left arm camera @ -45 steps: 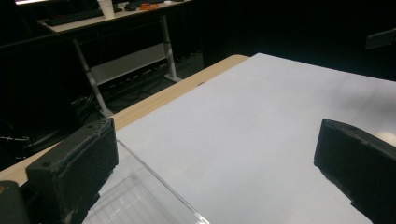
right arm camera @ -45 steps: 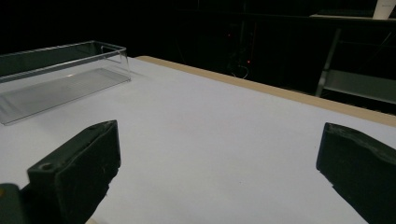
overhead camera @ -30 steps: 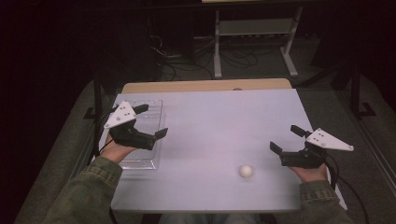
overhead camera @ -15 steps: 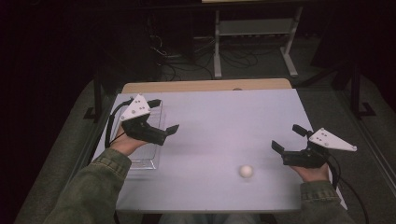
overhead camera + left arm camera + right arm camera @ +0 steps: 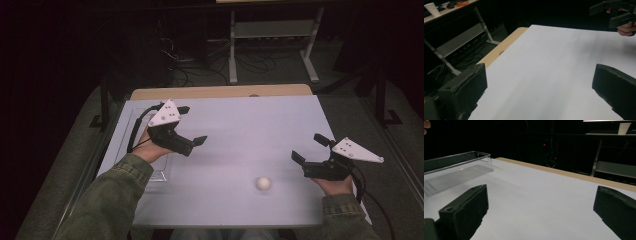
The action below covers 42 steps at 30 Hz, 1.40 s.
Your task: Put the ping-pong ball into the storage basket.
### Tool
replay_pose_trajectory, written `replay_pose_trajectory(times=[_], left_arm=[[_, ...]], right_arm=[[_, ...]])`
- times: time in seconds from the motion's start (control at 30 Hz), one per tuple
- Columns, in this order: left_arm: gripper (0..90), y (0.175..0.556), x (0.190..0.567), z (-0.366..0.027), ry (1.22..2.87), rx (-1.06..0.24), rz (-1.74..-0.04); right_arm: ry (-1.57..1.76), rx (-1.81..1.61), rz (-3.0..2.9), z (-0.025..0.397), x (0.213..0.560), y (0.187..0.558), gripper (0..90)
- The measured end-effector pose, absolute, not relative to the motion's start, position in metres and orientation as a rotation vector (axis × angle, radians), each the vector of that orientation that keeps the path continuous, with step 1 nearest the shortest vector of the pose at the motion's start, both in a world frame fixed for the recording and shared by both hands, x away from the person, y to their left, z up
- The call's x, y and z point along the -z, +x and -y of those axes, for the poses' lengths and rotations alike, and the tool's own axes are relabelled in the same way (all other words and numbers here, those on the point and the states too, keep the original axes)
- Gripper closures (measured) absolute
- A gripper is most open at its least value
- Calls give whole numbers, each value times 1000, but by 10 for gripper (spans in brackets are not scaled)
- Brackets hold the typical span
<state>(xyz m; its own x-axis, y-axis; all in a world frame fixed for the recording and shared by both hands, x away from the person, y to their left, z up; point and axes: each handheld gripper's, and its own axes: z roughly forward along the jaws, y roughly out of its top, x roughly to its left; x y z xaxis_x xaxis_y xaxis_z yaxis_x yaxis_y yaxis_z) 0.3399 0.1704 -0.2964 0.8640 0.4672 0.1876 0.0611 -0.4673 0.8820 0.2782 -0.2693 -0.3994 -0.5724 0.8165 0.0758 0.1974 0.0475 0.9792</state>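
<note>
Meanwhile both grippers' jaws are spread (nothing held), left gripper [image 5: 186, 131] beside the clear tray [image 5: 456, 170].

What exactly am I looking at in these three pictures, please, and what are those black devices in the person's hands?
A person sits at a white table and holds a hand-operated tool in each hand; each tool ends in two black jaws that can pinch things. The high view looks down from above the person: the left gripper is at its left, the right gripper at its right. The other two pictures come from small cameras riding on the tools, looking out between their own jaws, which is why black blocks rise from the bottom corners. Both pairs of jaws stand apart and hold nothing. On the table lie a small white ball, near the right gripper, and a clear plastic tray by the left hand. The grey three-cornered plates are parts of the grippers.
</note>
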Motion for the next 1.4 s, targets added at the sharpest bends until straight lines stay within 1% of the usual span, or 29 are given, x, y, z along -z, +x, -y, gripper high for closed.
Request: replay_pose_trajectory(times=[0.8, 1.4], left_arm=[[0, 347, 314, -134, 2101, -419, -303], [0, 349, 325, -113, 2108, -362, -269]], right_arm=[[1022, -1555, -1807, 270, 401, 278, 0], [1024, -1559, -1809, 271, 401, 278, 0]])
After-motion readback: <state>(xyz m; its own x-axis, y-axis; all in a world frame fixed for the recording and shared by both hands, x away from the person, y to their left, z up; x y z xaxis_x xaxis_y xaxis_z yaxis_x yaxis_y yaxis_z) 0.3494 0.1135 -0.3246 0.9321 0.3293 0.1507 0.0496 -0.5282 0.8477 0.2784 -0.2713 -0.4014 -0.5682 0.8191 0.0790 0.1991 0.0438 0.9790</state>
